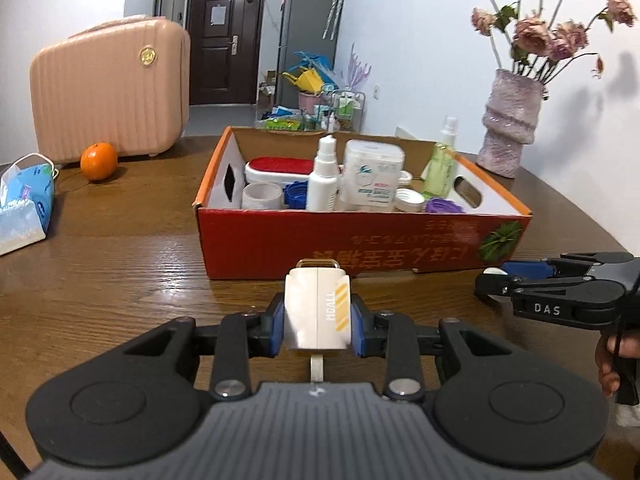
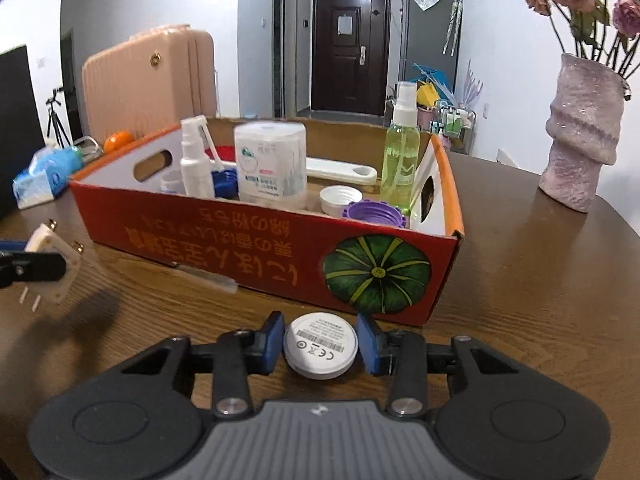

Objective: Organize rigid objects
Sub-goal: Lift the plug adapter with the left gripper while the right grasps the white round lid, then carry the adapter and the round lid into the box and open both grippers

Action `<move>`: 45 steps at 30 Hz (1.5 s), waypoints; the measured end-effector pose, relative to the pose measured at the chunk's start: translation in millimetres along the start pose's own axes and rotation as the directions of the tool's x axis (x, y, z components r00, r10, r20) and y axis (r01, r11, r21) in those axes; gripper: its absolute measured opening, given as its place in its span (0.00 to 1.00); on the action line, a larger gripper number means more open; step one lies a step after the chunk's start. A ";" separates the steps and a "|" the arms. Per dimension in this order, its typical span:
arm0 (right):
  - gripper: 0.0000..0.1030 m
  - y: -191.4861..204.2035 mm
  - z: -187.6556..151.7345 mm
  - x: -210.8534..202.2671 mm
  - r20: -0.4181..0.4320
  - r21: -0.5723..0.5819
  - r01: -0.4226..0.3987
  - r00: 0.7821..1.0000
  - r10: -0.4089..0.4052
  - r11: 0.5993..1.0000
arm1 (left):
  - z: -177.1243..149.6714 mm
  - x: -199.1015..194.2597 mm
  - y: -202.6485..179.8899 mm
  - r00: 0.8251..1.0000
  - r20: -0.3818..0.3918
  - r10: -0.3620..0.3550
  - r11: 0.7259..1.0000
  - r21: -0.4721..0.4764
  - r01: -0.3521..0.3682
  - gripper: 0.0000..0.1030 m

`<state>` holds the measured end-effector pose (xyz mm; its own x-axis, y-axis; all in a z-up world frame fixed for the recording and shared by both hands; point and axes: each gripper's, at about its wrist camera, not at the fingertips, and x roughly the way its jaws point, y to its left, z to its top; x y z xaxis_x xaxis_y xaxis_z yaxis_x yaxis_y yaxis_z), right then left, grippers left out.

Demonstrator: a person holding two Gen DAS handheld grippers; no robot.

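Observation:
My left gripper (image 1: 318,320) is shut on a white plug adapter (image 1: 317,312) and holds it just in front of the red cardboard box (image 1: 360,240). The adapter also shows in the right wrist view (image 2: 52,264), lifted above the table. My right gripper (image 2: 320,344) is open, with its blue pads either side of a white round disc (image 2: 320,344) that lies on the table; the left pad touches it, the right pad stands a little apart. The box (image 2: 240,240) holds a white spray bottle (image 1: 322,176), a white tub (image 1: 372,176), a green spray bottle (image 2: 400,160) and several caps.
A pink vase with flowers (image 1: 510,124) stands at the back right. A pink suitcase (image 1: 108,88), an orange (image 1: 99,161) and a blue tissue pack (image 1: 24,204) are at the left of the wooden table (image 1: 120,280).

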<state>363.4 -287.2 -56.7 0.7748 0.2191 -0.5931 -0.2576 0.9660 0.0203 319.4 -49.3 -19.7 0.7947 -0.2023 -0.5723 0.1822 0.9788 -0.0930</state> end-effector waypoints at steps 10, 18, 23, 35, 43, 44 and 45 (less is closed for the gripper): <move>0.38 4.8 -29.4 -87.5 0.095 0.062 -0.069 0.993 0.063 0.996 | -14.5 -25.5 -41.2 0.992 -0.029 -0.121 0.992 0.015 0.122 0.30; 0.38 -5.5 -20.1 -109.9 0.144 0.051 -0.055 0.988 0.047 0.997 | 23.1 -19.2 -67.0 0.984 0.030 -0.175 0.981 0.088 0.172 0.30; 0.38 -14.6 23.5 -100.3 0.209 0.000 -0.050 0.977 0.049 0.999 | 76.6 22.1 -75.7 0.979 0.029 -0.203 0.975 0.094 0.200 0.30; 0.38 -44.5 93.1 28.9 -0.008 -0.039 -0.049 0.999 0.049 0.998 | 126.7 159.1 -78.8 0.961 -0.236 -0.147 0.978 0.111 0.177 0.30; 0.37 -36.4 89.2 57.7 -0.108 -0.076 -0.068 0.992 0.059 0.995 | 121.8 177.7 -75.2 0.940 -0.302 -0.159 0.977 0.089 0.194 0.35; 0.37 -35.5 89.1 56.5 -0.107 -0.073 -0.070 0.992 0.062 0.995 | 122.9 174.6 -74.4 0.941 -0.298 -0.161 0.976 0.092 0.197 0.36; 0.38 -34.9 89.3 54.1 -0.103 -0.071 -0.070 0.993 0.062 0.995 | 124.2 169.6 -73.7 0.943 -0.291 -0.162 0.975 0.098 0.197 0.38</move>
<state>465.9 -296.9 -17.6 0.6933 0.2634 -0.6708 -0.3515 0.9362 0.0043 512.7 -159.5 -8.7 0.5511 -0.3402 -0.7619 0.3911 0.9119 -0.1243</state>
